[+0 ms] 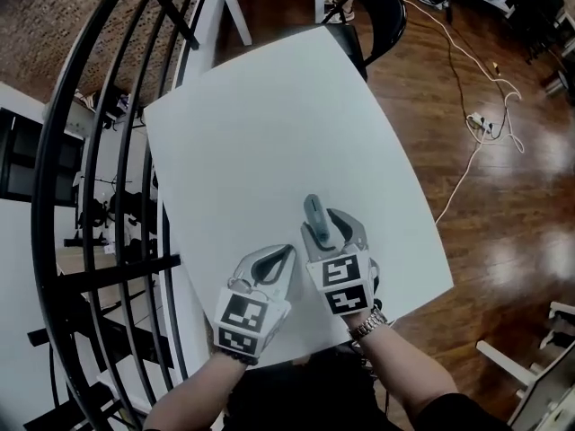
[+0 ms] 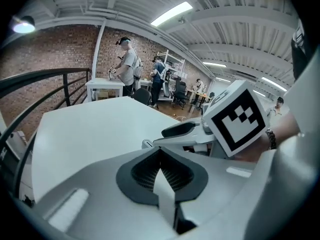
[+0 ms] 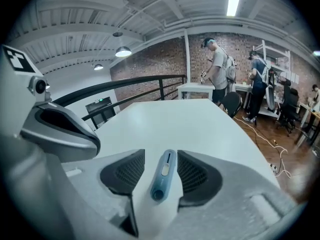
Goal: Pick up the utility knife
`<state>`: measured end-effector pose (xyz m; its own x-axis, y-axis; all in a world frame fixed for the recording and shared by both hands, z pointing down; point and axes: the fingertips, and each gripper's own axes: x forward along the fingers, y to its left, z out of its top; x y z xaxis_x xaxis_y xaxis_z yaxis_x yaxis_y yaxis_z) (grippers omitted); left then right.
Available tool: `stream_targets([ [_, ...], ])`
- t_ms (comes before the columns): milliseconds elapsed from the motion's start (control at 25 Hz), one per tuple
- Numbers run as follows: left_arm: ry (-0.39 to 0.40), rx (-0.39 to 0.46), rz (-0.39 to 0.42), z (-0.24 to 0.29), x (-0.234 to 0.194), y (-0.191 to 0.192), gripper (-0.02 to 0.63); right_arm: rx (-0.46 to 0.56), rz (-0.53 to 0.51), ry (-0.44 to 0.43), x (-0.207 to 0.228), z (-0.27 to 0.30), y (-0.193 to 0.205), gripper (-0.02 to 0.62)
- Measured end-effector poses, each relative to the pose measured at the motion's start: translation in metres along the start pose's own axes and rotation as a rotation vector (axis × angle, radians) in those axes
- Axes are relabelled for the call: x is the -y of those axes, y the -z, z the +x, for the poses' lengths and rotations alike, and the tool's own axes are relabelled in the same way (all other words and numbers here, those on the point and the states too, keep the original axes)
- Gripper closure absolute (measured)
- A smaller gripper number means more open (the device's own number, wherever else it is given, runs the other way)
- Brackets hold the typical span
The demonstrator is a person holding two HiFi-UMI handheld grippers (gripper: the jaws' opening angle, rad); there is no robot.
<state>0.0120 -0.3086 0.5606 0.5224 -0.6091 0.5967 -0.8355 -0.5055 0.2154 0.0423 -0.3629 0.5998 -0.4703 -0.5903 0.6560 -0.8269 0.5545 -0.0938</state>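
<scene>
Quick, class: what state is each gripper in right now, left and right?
Left gripper: closed, nothing between its fingers.
Right gripper: open; the utility knife lies between its fingers, not gripped.

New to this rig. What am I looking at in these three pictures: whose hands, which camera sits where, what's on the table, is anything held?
There is no robot here: a person holds a two-jaw gripper in each hand. The head view comes from a camera on the person's head, looking steeply down. The other two views come from a camera on each gripper, looking along its jaws. On the white table lies a blue-grey utility knife. The right gripper has its jaws open on either side of the knife, with the pads not pressing it, so nothing is gripped yet. The left gripper is beside it, jaws together and empty.
</scene>
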Motion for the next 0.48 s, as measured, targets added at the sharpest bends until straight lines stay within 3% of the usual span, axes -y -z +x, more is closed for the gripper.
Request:
stream_targets([
  [480,-0.040,-0.026,-0.038,0.007,-0.011,0.012,0.589,-0.086,0.024,-0.015,0.009,0.041,0.022,0.405],
])
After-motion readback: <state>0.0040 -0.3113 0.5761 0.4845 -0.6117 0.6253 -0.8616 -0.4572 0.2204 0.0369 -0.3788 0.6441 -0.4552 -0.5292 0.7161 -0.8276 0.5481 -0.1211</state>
